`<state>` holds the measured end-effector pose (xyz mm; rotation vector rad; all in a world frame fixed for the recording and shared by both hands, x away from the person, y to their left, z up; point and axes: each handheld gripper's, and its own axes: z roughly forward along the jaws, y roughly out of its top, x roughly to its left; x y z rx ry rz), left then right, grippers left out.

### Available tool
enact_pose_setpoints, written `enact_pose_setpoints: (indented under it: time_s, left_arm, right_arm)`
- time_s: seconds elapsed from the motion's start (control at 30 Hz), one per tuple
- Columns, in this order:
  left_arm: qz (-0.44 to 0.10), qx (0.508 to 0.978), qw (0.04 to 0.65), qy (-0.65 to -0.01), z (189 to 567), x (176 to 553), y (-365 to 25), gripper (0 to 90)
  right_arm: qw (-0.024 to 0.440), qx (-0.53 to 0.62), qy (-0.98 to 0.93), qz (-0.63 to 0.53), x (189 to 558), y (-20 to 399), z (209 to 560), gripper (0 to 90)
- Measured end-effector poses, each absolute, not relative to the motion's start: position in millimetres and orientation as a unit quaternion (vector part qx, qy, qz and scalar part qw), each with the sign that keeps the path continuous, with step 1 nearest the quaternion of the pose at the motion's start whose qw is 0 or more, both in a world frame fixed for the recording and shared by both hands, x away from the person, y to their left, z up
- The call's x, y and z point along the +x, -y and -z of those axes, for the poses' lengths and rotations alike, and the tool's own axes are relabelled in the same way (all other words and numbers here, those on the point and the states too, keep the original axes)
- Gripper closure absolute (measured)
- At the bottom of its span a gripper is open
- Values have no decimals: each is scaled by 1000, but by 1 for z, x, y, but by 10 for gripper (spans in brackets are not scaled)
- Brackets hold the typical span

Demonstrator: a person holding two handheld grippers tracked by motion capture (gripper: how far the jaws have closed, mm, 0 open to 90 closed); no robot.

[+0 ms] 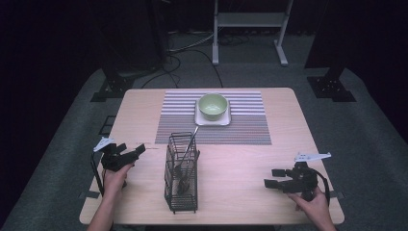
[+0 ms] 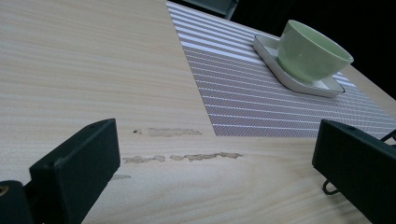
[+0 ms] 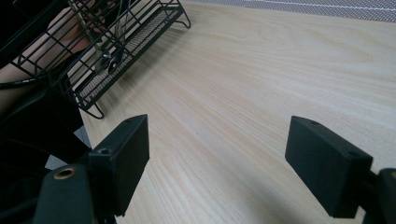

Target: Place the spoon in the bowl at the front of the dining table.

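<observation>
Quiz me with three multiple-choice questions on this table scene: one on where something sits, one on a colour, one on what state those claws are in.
1. Where does the pale green ceramic bowl sit?
A. inside the black wire basket
B. on a white square saucer on the striped placemat
C. on bare wood by the right claw

2. What colour is the wire basket at the table's middle?
A. black
B. white
C. red

3. How do the two claws stand?
A. both shut on spoons
B. left shut, right open
C. both open and empty

Answers: 1 B, the bowl rests on the white square saucer on the striped placemat. 2 A, its wires are black. 3 C, the left claw and the right claw each show spread jaws with only bare wood between.
</observation>
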<state>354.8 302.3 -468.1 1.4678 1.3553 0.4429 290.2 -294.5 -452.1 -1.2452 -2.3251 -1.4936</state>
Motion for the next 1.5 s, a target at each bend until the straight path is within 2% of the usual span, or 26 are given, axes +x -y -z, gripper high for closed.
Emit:
enact_pose_setpoints:
  time_s: [0.7, 1.17, 1.5]
  left_arm:
    - [-187, 612, 519, -567, 468, 354, -304, 0]
    - [-188, 605, 523, -570, 467, 353, -307, 0]
    - [-191, 603, 523, -571, 466, 353, -308, 0]
  right_arm:
    - [61, -386, 780, 489, 293, 273, 443, 201]
    - [90, -369, 788, 485, 299, 250, 434, 191]
    - [95, -359, 791, 487, 305, 235, 422, 177]
